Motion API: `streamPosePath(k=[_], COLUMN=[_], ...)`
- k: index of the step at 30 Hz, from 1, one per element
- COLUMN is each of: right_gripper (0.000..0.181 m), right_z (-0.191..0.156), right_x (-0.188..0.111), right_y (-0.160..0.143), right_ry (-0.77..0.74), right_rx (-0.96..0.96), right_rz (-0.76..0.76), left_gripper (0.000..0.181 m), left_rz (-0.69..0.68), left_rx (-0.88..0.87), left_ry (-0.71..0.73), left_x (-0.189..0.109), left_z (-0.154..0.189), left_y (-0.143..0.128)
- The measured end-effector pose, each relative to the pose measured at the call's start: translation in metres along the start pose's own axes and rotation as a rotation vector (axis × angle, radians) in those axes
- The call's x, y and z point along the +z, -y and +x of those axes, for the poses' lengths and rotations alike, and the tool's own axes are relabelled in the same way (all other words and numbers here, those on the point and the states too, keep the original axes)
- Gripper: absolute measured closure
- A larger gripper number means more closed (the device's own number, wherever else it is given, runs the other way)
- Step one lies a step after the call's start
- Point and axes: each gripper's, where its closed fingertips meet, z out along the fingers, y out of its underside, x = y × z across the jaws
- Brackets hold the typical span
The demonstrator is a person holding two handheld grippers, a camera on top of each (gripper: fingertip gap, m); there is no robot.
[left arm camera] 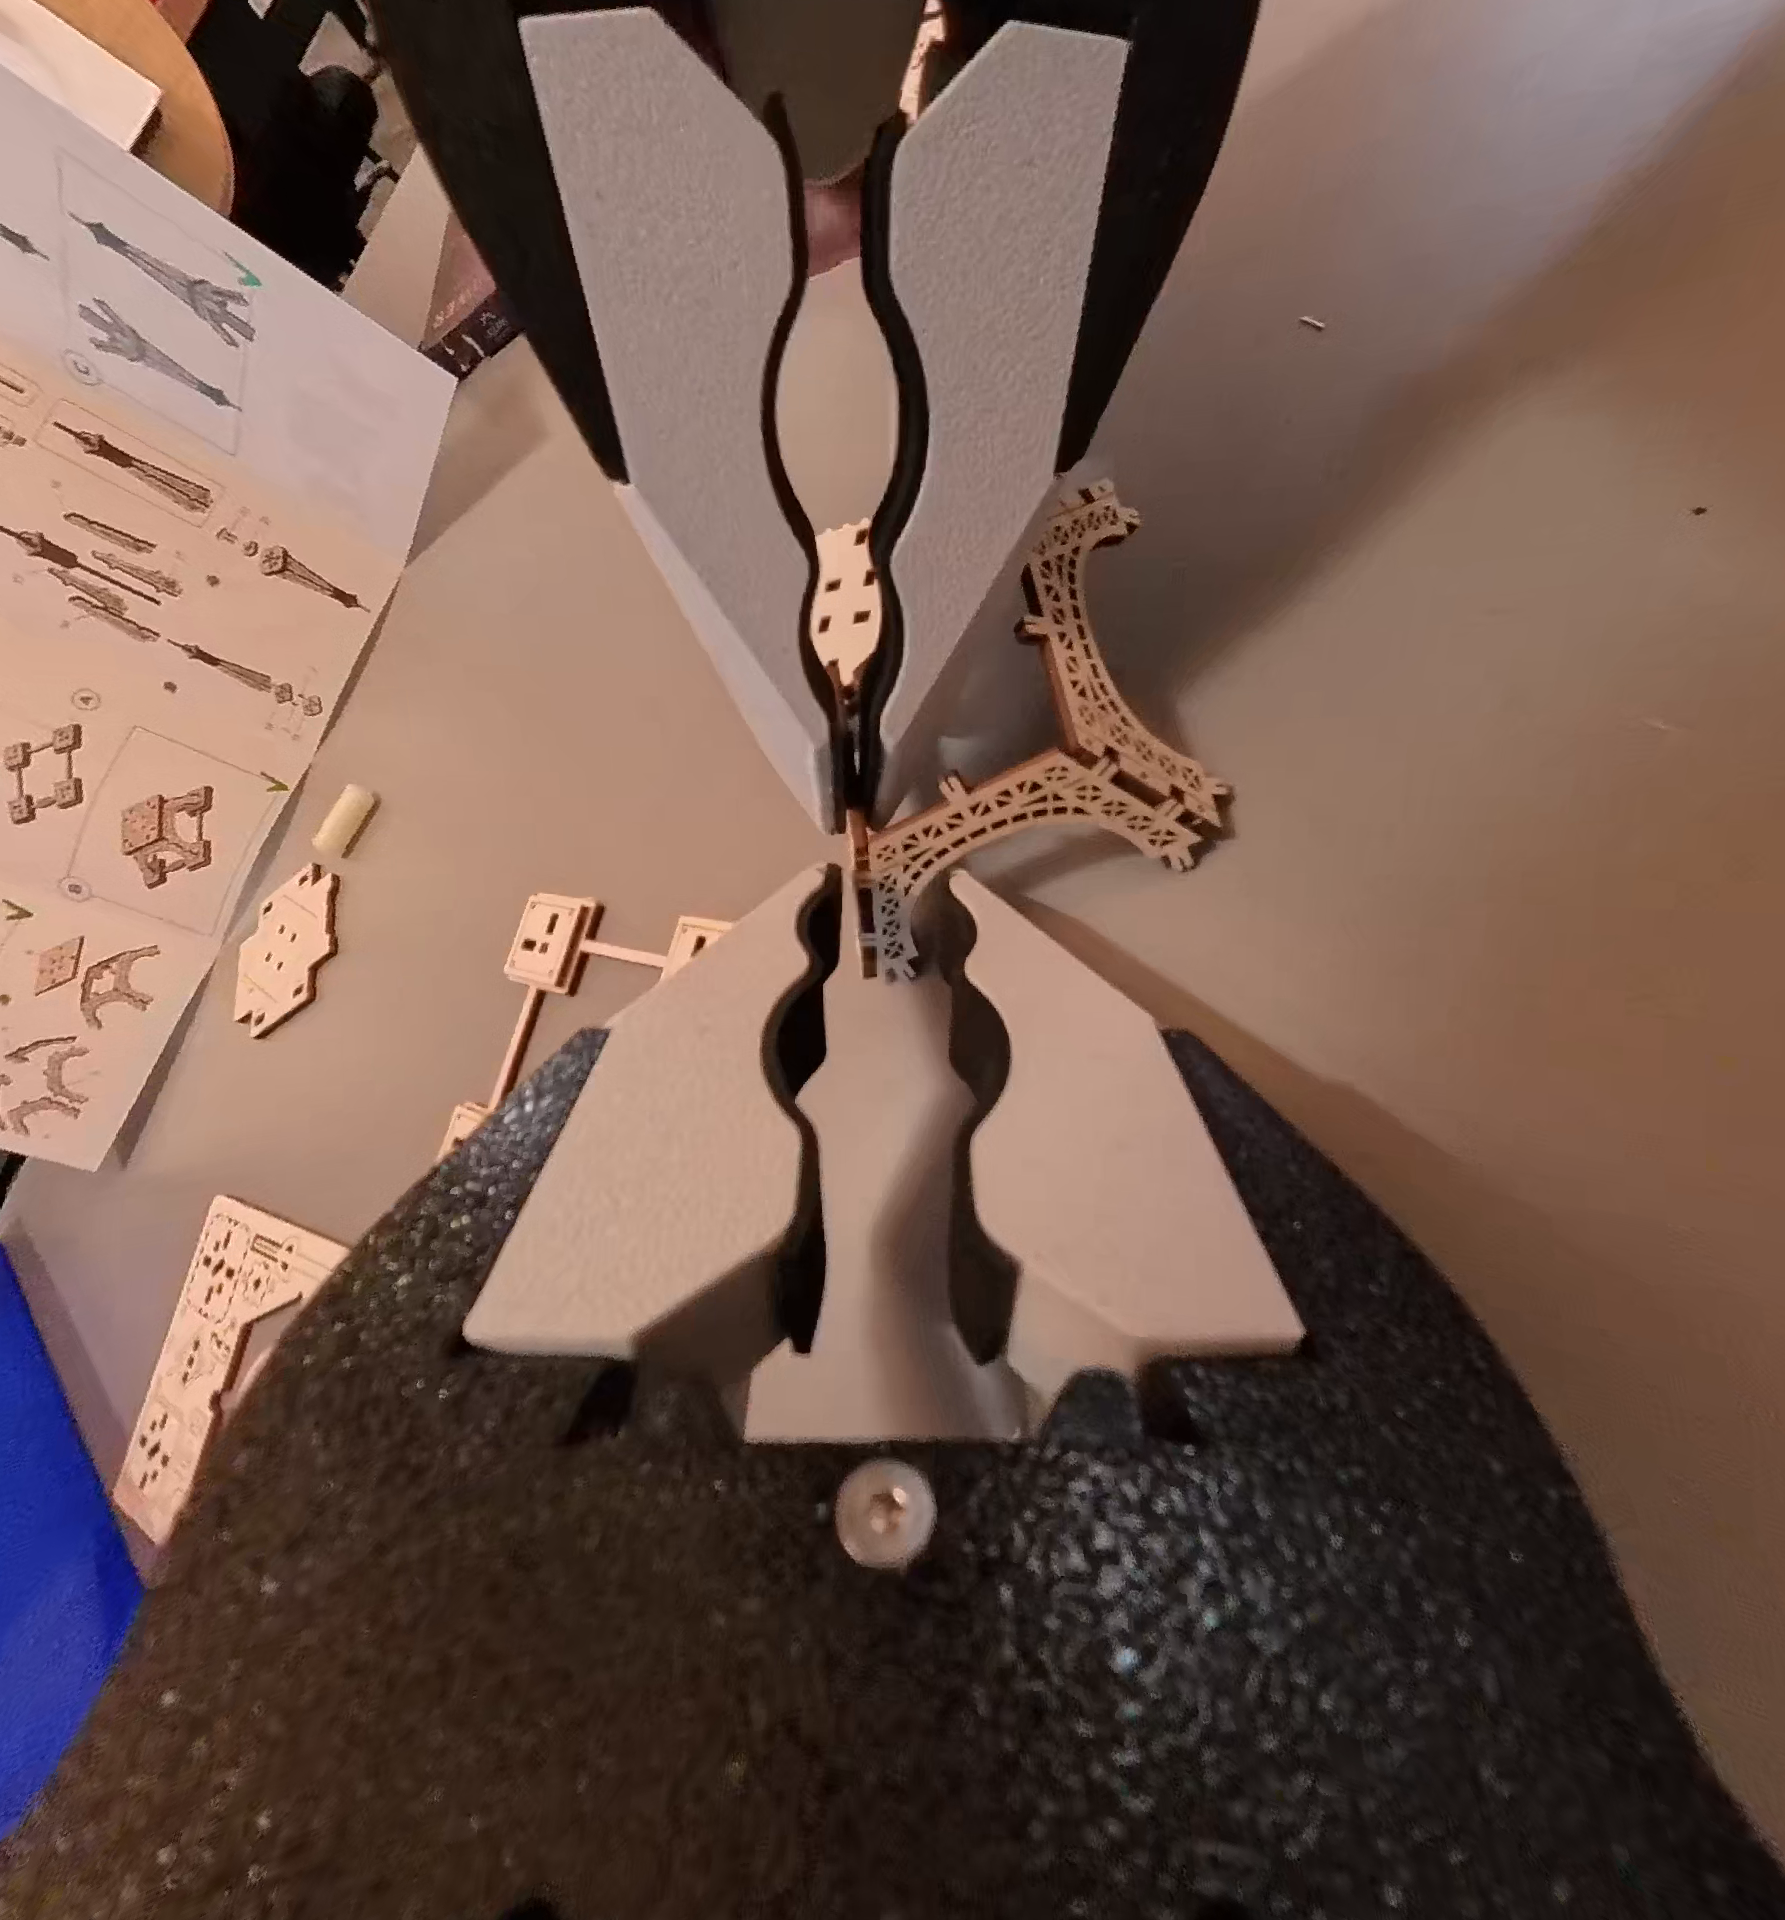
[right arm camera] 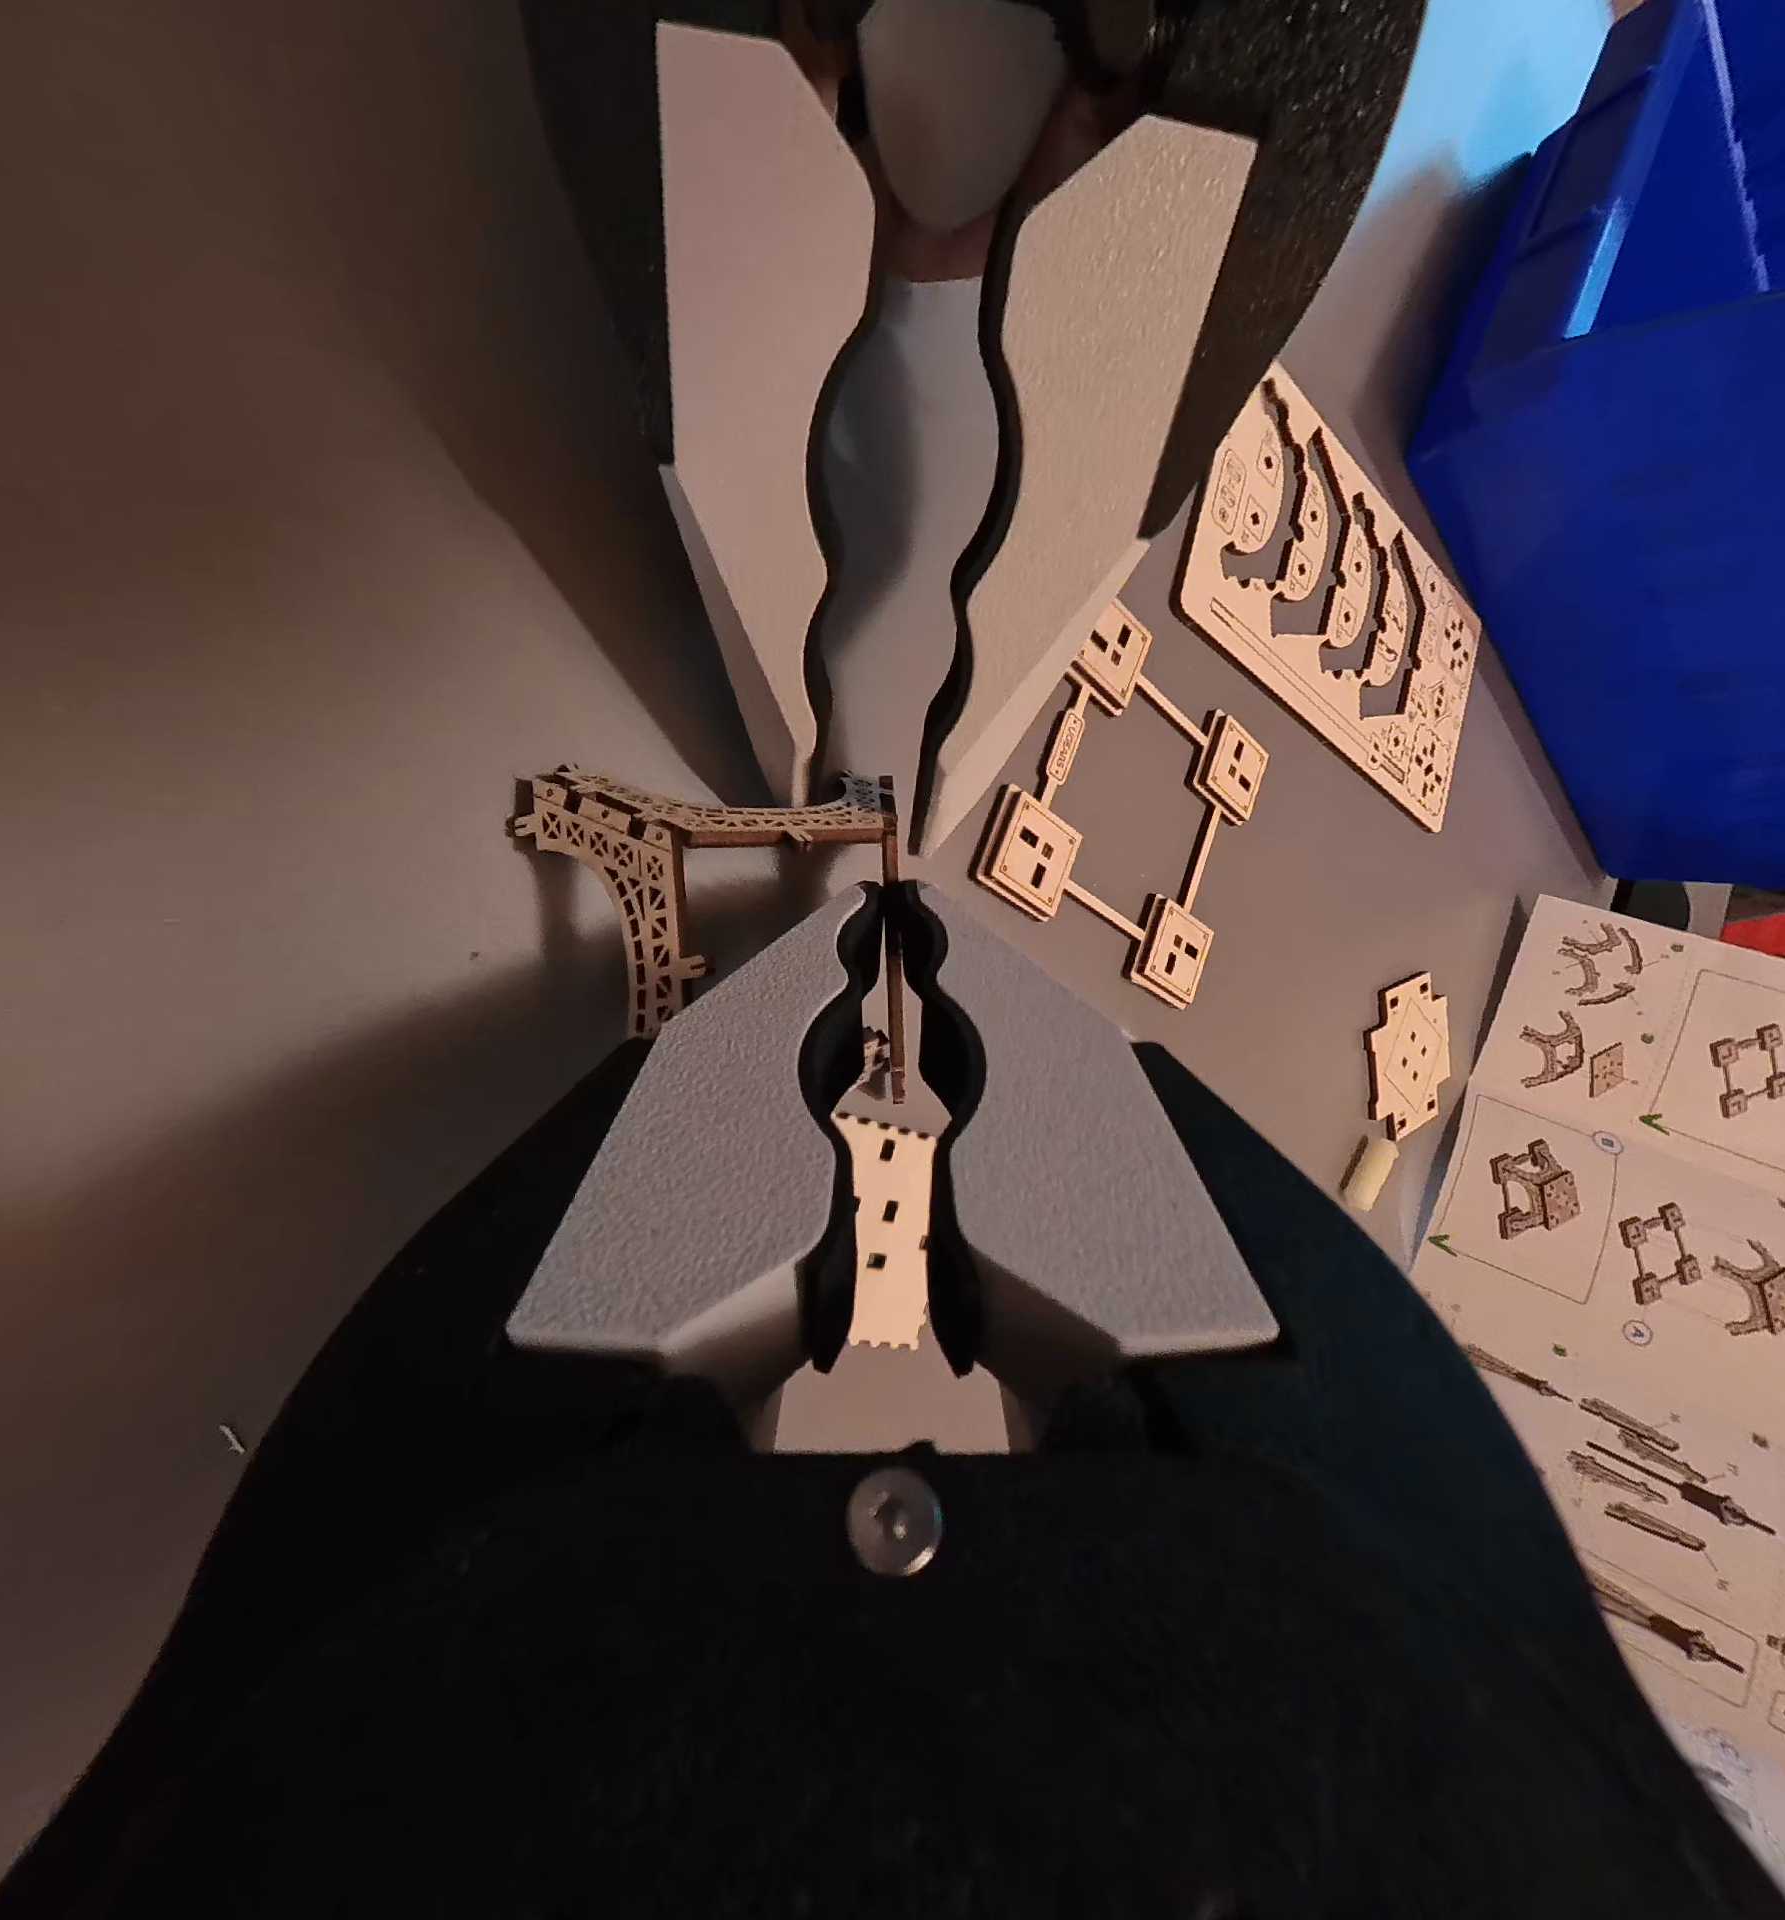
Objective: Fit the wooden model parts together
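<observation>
My left gripper point(left arm camera: 890, 883) is shut on one end of a wooden lattice arch piece point(left arm camera: 1064, 800), two arches joined at a corner, which reaches off to the right just above the grey table point(left arm camera: 1439, 623). My right gripper point(right arm camera: 893, 888) is shut on a thin flat wooden plate point(right arm camera: 888, 1236) with small slots. It comes in from the top of the left wrist view point(left arm camera: 857, 800). The plate's front edge meets the arch end between the two grippers' tips. In the right wrist view the left gripper point(right arm camera: 862, 810) is at the top and the arch piece point(right arm camera: 639, 862) lies to the left.
A square wooden frame point(right arm camera: 1127, 821) with corner pads, a small flat plate point(right arm camera: 1407, 1049), a pale cylinder point(right arm camera: 1371, 1174) and a punched part sheet point(right arm camera: 1324, 623) lie on the table. An instruction sheet point(right arm camera: 1646, 1299) and blue bins point(right arm camera: 1646, 468) stand beyond them.
</observation>
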Motion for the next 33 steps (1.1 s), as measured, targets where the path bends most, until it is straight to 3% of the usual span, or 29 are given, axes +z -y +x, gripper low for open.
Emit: streamPosePath(k=[1,19,33], right_gripper=[0.181,0.181,0.18], right_z=[0.0003,0.0019,0.0032], right_x=[0.0,0.0018,0.0028], right_y=[-0.0007,-0.0007,-0.0006], right_ry=[0.002,0.023,0.085], right_rx=[0.005,0.082,0.304], right_rz=[-0.002,-0.006,-0.001], left_gripper=[0.166,0.17,0.171], left_rz=[0.0,-0.009,-0.021], left_rx=[0.005,0.066,0.13], left_ry=[0.004,0.007,0.042], left_x=[0.0006,0.0022,0.003], left_z=[-0.0004,-0.0002,-0.0019], left_y=[0.0003,-0.0009,-0.0021])
